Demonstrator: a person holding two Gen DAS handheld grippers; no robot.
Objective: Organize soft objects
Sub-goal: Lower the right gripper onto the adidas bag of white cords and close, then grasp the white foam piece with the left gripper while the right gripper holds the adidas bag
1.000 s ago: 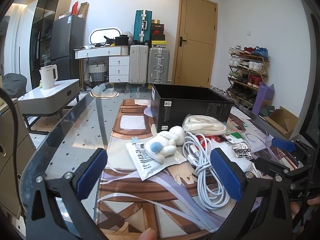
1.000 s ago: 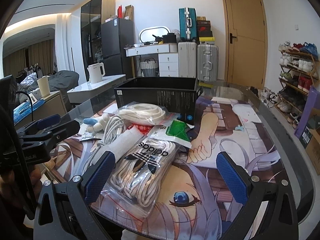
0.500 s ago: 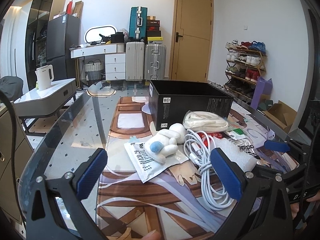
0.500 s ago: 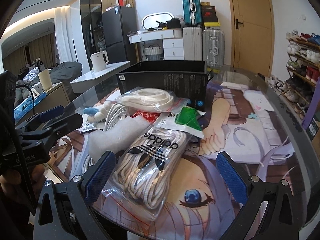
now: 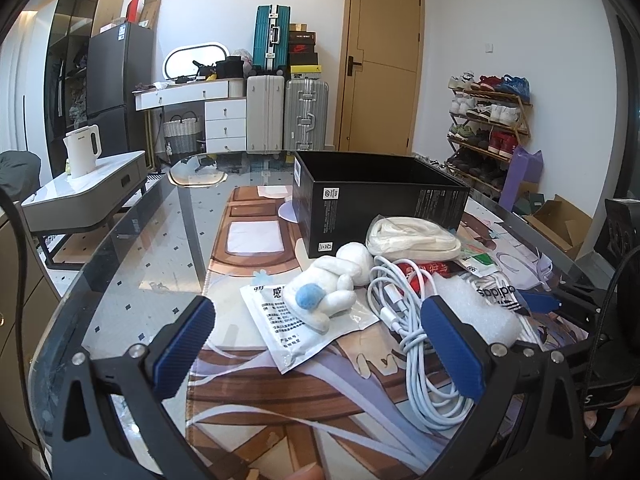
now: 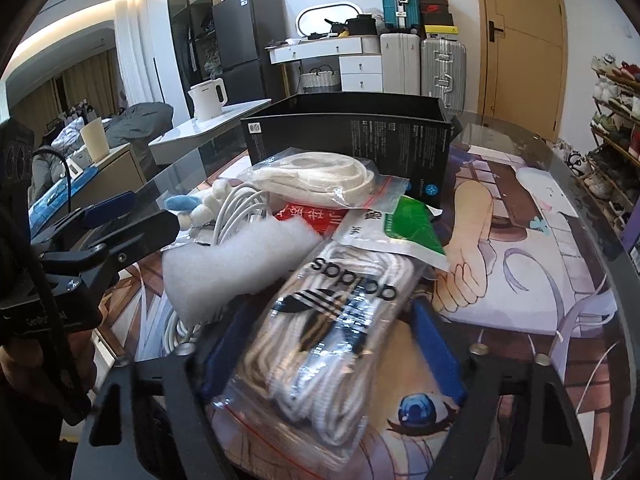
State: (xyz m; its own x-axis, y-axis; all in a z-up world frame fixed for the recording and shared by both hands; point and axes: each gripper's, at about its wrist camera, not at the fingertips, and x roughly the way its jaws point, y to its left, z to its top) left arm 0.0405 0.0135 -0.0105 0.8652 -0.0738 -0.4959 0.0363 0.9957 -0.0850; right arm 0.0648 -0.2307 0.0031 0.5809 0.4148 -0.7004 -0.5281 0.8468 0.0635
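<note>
The right gripper has just been closing its jaws around the clear bag of white laces, which lies on the counter in front of the black box; whether the pads already press on it is unclear. The left gripper hangs spread wide above the plush toy and white cable.

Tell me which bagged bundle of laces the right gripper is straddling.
The adidas-printed bag, nearest the camera, lies between the right gripper's closing jaws; the plain bag of cream laces sits by the black box.
</note>
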